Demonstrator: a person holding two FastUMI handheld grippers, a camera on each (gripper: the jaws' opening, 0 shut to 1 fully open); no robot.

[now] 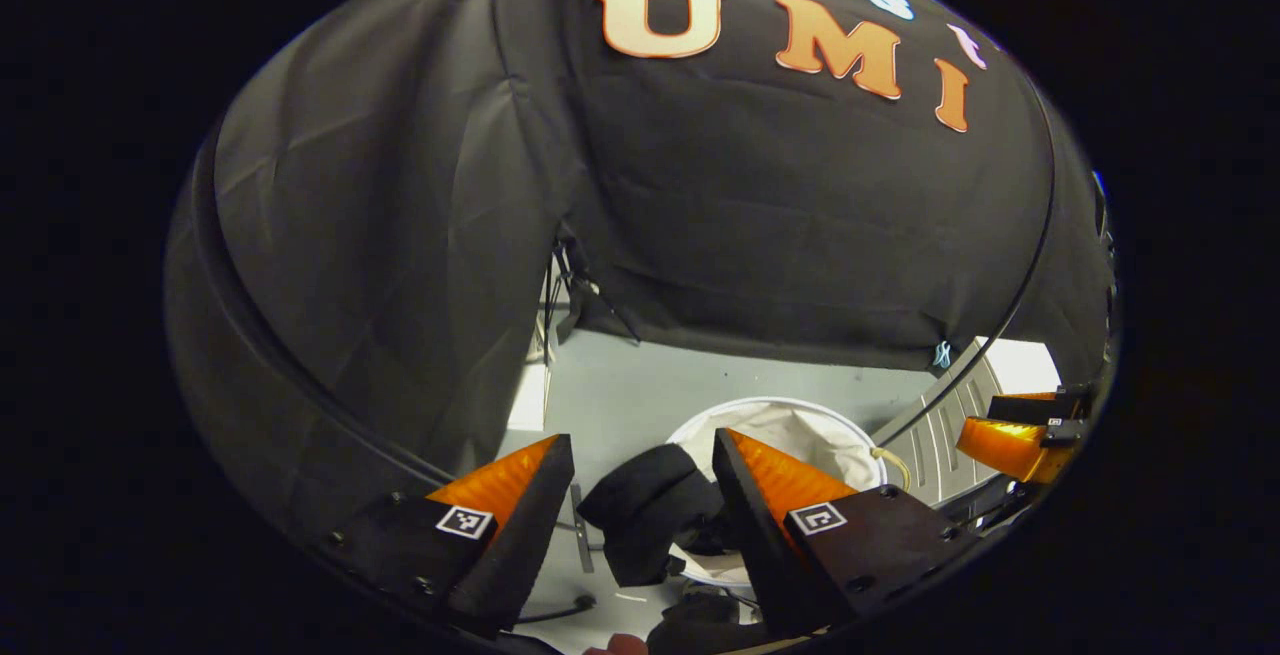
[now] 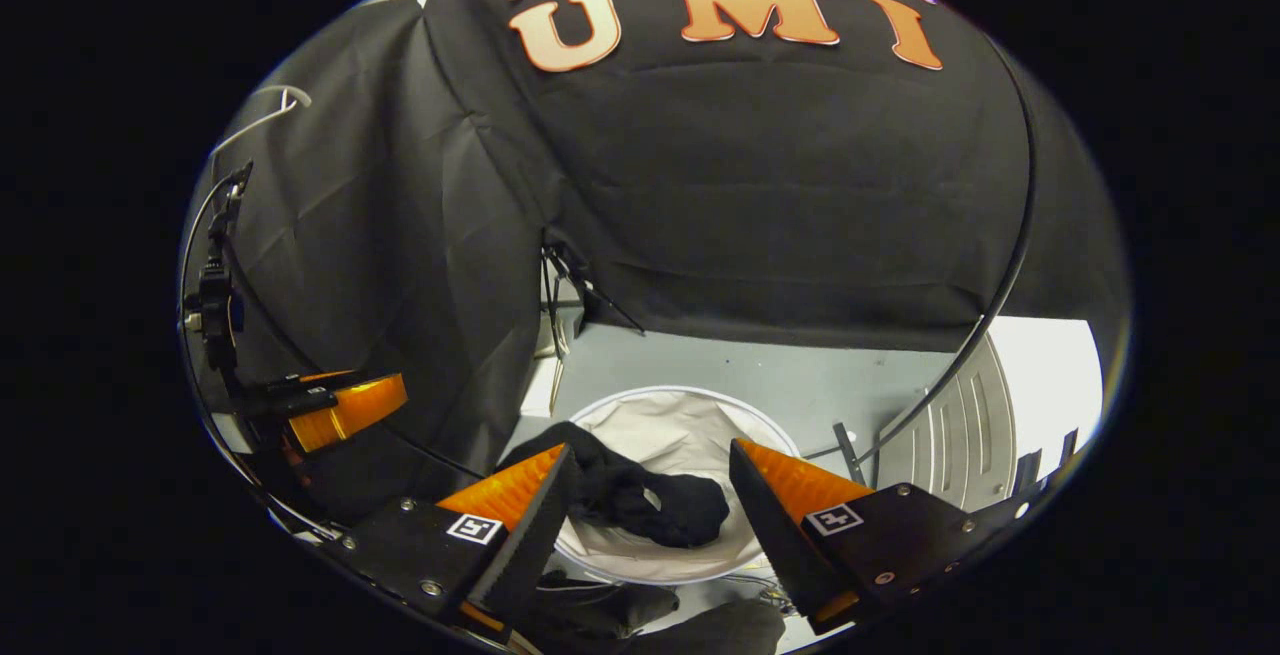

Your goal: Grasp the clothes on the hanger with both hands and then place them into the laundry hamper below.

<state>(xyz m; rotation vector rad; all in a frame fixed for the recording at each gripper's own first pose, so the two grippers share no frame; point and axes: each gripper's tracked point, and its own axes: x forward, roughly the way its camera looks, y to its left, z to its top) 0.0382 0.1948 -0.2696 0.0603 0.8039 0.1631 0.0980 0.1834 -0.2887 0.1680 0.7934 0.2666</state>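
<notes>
Clothes (image 2: 640, 505) lie draped over the near rim of the hamper (image 2: 690, 425), both grippers (image 1: 640, 520) (image 2: 650, 525) spread empty above it; release looks done, leaving only withdrawal.

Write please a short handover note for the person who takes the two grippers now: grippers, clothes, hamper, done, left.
Left gripper: jaws open, holding nothing, above the hamper.
Right gripper: jaws open, holding nothing, also above it.
Black clothes: lying in the white laundry hamper on the floor, partly draped over its rim.
Done: clothes released into the hamper.
Left: perhaps push the draped part inside, then withdraw.
</notes>
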